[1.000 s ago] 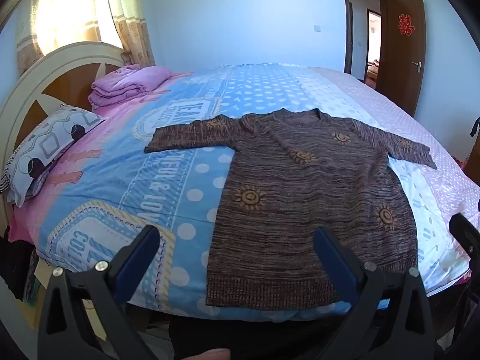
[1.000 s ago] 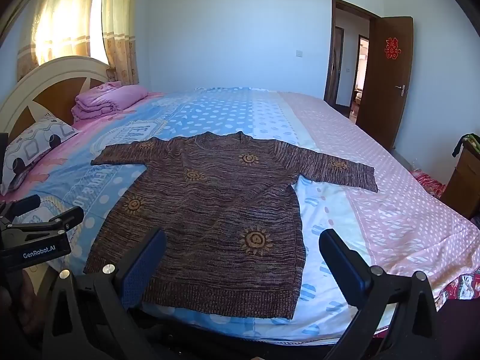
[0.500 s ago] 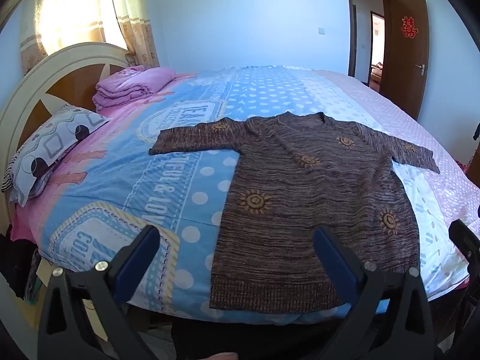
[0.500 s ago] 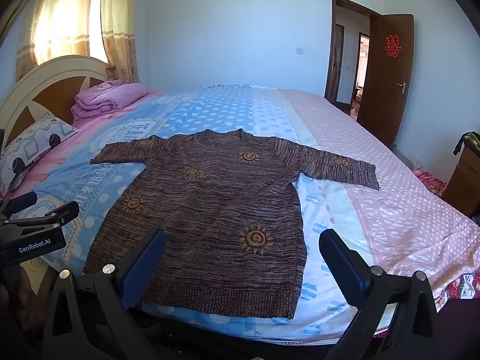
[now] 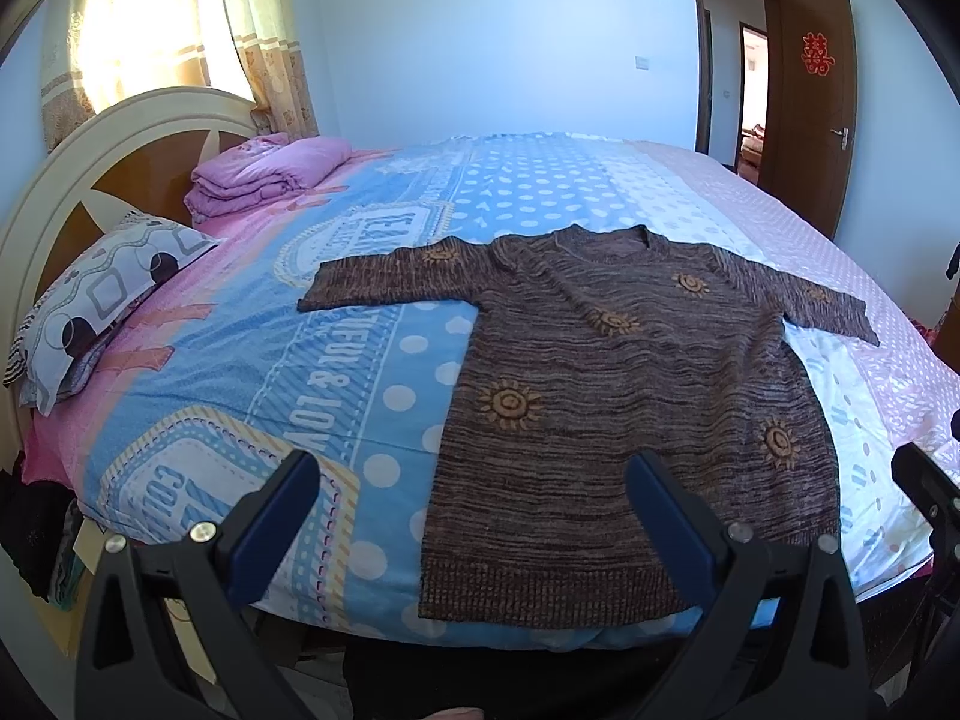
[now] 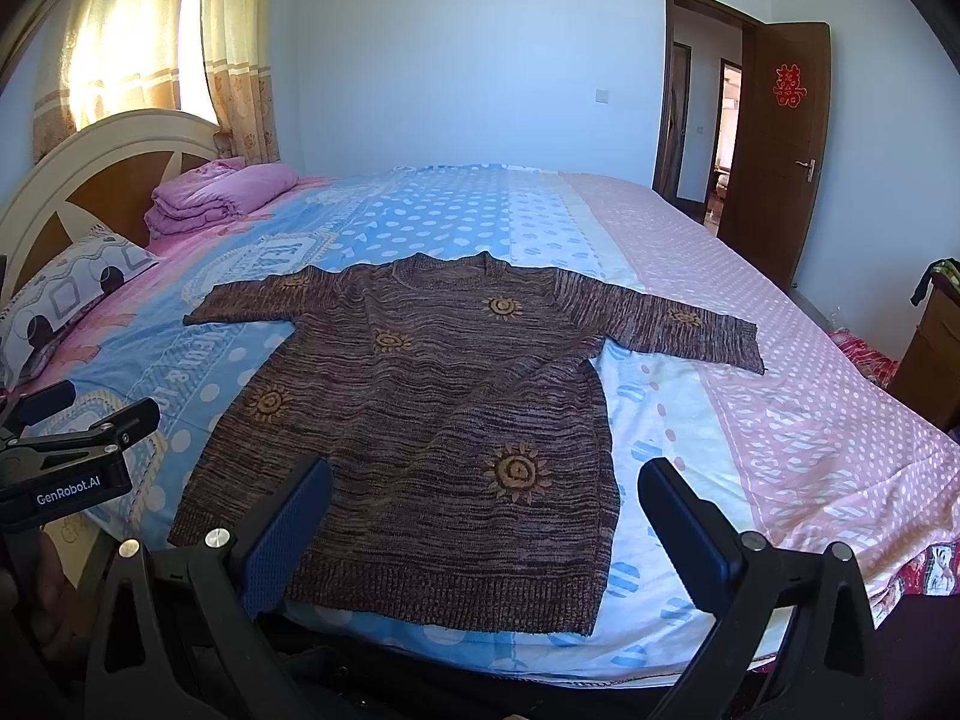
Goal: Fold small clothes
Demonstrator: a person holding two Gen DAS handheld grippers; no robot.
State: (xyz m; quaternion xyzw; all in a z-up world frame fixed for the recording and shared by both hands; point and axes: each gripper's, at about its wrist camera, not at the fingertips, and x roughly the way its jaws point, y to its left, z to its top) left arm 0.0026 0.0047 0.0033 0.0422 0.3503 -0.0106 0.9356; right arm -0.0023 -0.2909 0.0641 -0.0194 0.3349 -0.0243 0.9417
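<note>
A brown knit sweater (image 5: 618, 396) with orange sun motifs lies flat on the bed, front up, sleeves spread out, hem at the near edge; it also shows in the right wrist view (image 6: 432, 420). My left gripper (image 5: 474, 510) is open and empty, held above the bed's near edge over the sweater's lower left corner. My right gripper (image 6: 486, 516) is open and empty, above the hem's right half. The left gripper also shows at the left of the right wrist view (image 6: 72, 438).
The bed (image 5: 300, 372) has a blue and pink patterned sheet. A patterned pillow (image 5: 102, 300) and a folded pink quilt (image 5: 264, 174) lie by the headboard at left. An open brown door (image 6: 774, 144) is at the far right. A wooden cabinet (image 6: 930, 348) stands at right.
Both grippers have risen and tilted slightly, so the bed and sweater sit a little lower in both views. The sweater has not moved.
</note>
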